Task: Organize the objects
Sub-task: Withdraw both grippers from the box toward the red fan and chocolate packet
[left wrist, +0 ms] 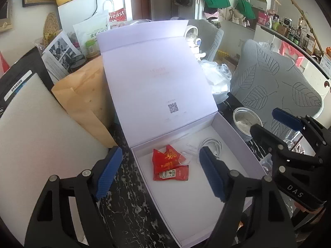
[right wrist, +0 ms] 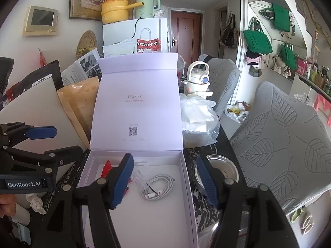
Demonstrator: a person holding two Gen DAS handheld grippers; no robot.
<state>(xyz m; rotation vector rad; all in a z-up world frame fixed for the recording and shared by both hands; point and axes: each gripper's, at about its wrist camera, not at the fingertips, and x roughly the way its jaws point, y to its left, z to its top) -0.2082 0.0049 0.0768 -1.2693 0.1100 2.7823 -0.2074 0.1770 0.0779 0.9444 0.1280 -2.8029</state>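
Left wrist, two red packets [left wrist: 170, 164], one cable [left wrist: 211, 144]

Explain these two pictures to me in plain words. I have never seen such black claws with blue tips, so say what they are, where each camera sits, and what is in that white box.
Each claw is a hand-held gripper, one in each of a person's hands, with a camera looking along its blue pads. One picture looks out from the left gripper, the other from the right gripper. Both have open jaws and hold nothing. Below them a white box lies open on a dark marble table. It holds red packets and a coiled white cable. A steel bowl stands beside it.
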